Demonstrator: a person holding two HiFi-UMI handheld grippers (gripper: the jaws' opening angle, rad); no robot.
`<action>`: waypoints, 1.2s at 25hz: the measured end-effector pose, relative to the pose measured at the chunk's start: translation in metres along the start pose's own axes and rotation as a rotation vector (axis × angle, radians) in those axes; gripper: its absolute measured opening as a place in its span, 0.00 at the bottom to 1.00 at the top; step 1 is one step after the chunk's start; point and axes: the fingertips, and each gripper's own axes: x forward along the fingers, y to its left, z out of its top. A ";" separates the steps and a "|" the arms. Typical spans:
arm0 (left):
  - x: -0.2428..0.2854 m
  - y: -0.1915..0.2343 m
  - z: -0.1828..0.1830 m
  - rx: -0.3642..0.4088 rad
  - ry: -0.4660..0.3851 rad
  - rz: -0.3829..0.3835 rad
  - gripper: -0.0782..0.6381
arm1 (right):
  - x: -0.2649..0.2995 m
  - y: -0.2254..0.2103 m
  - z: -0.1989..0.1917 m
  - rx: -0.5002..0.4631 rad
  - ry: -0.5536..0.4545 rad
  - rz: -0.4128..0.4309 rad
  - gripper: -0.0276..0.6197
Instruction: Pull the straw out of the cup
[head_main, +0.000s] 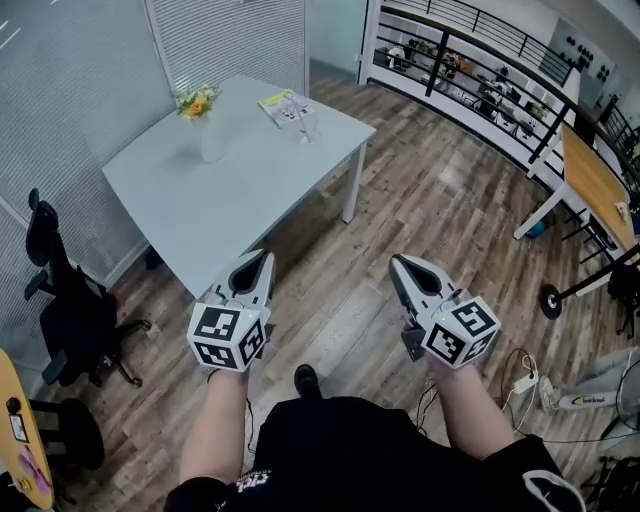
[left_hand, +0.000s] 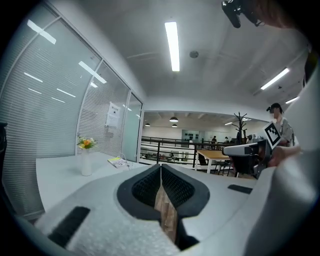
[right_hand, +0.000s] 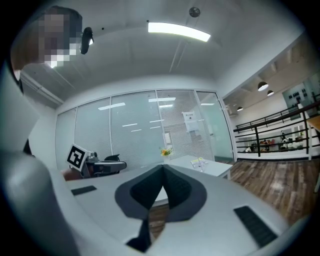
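Left hand-held gripper (head_main: 260, 258): my jaws together, empty.
Right hand-held gripper (head_main: 397, 263): together, empty.
Cup (head_main: 306, 126): near the worktop's (head_main: 220, 195) far edge, well apart from me.
Straw: too small to see.
Progress: nothing done; approach, grasp and pull remain.

We've got a pale table (head_main: 230, 200) on wood floor (head_main: 400, 230), white vase of flowers (head_main: 209, 138) and green booklet (head_main: 277, 102) on it, black office chair (head_main: 65, 310) at its left.
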 end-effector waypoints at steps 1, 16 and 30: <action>0.003 0.008 0.000 -0.003 0.000 0.000 0.13 | 0.008 0.000 0.001 -0.003 0.004 0.003 0.05; 0.024 0.088 0.022 0.027 -0.013 -0.013 0.13 | 0.092 0.011 0.021 -0.019 -0.028 0.009 0.05; 0.057 0.122 0.021 0.000 -0.005 -0.018 0.13 | 0.135 -0.015 0.018 -0.010 -0.014 0.005 0.05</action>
